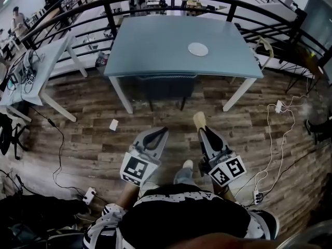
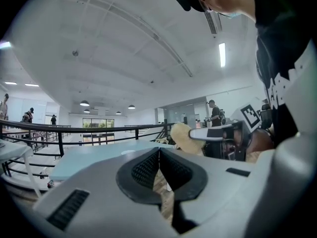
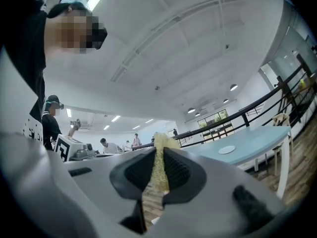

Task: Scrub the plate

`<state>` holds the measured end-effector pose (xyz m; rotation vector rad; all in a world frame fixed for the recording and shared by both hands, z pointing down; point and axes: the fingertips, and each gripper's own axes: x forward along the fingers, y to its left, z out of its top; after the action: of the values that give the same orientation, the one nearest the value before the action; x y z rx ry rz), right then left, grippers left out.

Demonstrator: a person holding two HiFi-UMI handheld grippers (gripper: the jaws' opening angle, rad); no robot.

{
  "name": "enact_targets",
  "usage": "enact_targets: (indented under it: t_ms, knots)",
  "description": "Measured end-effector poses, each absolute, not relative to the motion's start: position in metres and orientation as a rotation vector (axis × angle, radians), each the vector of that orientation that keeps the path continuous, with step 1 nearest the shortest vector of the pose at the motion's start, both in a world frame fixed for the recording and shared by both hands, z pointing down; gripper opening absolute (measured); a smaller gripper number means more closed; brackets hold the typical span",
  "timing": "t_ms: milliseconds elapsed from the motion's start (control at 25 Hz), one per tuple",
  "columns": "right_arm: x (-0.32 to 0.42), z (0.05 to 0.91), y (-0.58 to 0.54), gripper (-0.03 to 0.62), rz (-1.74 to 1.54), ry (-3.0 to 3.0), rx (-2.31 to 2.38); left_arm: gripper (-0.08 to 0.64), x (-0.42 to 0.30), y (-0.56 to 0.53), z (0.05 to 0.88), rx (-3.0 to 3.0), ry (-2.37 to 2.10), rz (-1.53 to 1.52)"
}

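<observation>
While R gripper (image 1: 203,134) clamps sponge (image 1: 198,119) and L gripper (image 1: 162,133), jaws together, holds nothing, plate (image 1: 197,49) on table (image 1: 155,69) sits well apart: suggest approach first, steady rim w/ L.

Blue-grey desk (image 1: 150,51), white legs. One white plate (image 1: 197,49) on it, toward the right edge.

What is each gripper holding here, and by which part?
Right gripper pinches a yellow sponge by one end; left gripper is shut on nothing.
</observation>
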<state>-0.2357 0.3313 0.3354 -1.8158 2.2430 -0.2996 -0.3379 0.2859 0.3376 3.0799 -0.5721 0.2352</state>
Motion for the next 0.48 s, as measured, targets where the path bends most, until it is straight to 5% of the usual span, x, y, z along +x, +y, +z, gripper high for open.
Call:
enact_targets:
  t_ms: [480]
  knots:
    - [-0.18,0.336,0.302,0.052,-0.271,2.225,-1.775,0.014,-0.275,0.252,0.334,3.108,-0.57,0.259]
